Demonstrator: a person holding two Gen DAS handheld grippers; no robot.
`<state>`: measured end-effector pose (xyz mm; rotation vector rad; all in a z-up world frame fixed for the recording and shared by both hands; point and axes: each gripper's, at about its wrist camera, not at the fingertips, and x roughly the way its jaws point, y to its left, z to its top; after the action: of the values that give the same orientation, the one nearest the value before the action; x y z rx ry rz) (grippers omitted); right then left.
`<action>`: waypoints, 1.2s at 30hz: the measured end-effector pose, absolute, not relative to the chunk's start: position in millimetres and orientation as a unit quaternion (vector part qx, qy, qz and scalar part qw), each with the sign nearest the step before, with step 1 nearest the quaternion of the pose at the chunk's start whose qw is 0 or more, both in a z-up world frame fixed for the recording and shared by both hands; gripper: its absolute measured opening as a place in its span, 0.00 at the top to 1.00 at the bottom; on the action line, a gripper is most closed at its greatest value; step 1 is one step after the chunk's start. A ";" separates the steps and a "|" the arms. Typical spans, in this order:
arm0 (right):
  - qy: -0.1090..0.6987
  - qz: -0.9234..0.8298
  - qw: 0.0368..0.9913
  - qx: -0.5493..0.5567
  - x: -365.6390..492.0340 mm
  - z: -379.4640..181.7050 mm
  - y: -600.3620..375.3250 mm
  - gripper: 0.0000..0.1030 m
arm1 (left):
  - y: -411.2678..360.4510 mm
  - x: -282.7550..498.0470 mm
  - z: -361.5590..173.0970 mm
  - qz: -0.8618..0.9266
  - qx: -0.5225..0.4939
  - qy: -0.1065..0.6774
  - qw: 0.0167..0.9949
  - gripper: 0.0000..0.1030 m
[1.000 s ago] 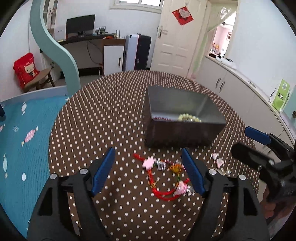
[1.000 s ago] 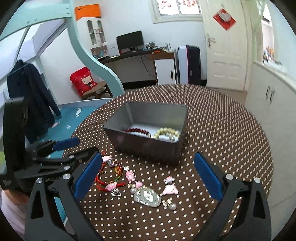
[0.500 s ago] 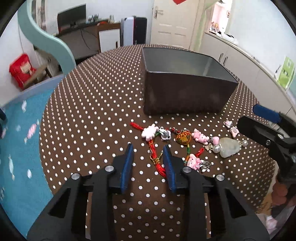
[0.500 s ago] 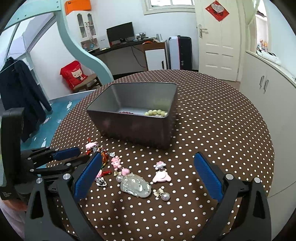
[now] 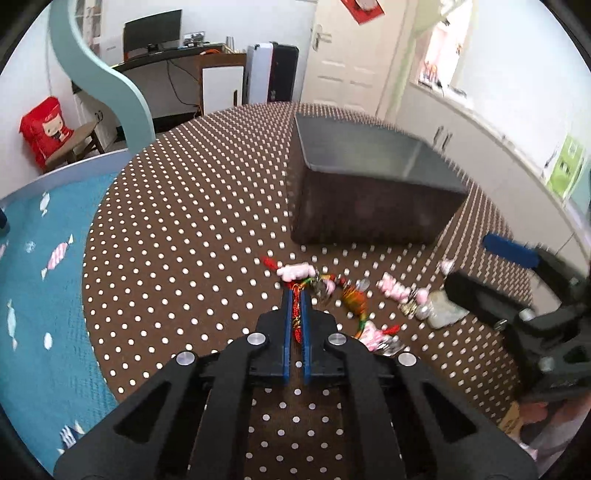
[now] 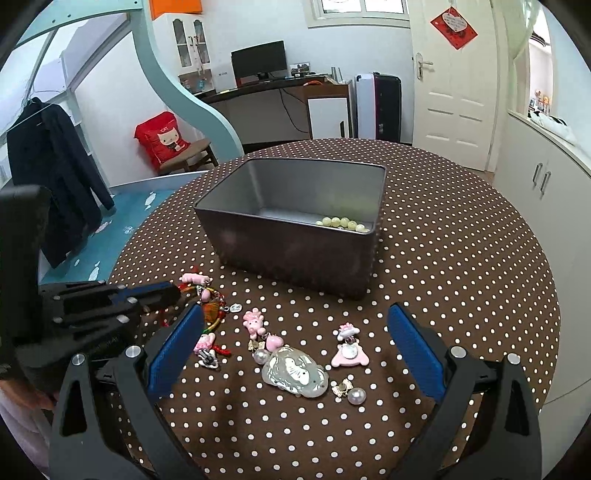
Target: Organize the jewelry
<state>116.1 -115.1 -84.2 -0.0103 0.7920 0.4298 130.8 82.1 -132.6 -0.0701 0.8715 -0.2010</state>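
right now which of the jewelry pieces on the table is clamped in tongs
The red cord bracelet with pink charms, pinched between the shut left tongs. The translucent grey pendant and pink hair clip lie free.

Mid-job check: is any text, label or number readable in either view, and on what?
"CAT" (faint, my best reading): on the red bag on the stool.
Red door hanging: has writing, too small to read.
Green card: blurred, unreadable.
I can make out no other text.
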 end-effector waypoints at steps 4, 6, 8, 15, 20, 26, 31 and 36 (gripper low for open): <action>0.388 0.208 0.898 -0.002 118.5 -86.7 -114.3 0.07 | 90.1 123.8 -111.7 -0.104 -0.049 0.396 0.911 0.96; 0.389 0.211 0.897 -0.001 118.5 -87.1 -112.9 0.07 | 92.4 121.2 -100.0 -0.104 -0.050 0.381 0.917 0.96; 0.387 0.213 0.897 0.000 118.2 -85.7 -110.5 0.07 | 92.8 119.5 -90.2 -0.106 -0.050 0.371 0.921 0.96; 0.376 0.244 0.894 -0.012 115.7 -81.8 -96.3 0.07 | 99.2 107.3 -68.9 -0.104 -0.054 0.346 0.931 0.96; 0.372 0.280 0.885 -0.023 114.1 -82.6 -80.1 0.23 | 105.8 104.1 -66.0 -0.100 -0.056 0.341 0.933 0.96; 0.383 0.308 0.870 -0.040 118.2 -90.6 -57.4 0.42 | 121.4 101.3 -77.7 -0.085 -0.072 0.350 0.930 0.96; 0.399 0.317 0.859 -0.046 129.0 -97.5 -41.2 0.57 | 138.9 101.9 -87.5 -0.082 -0.097 0.359 0.925 0.96; 0.422 0.312 0.851 -0.031 139.7 -106.9 -32.1 0.74 | 146.4 106.2 -89.3 -0.087 -0.107 0.360 0.923 0.96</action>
<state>139.7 -32.1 -106.9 -0.0656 0.8881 0.6575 106.2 146.4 -89.3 -0.2199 0.7395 -0.1777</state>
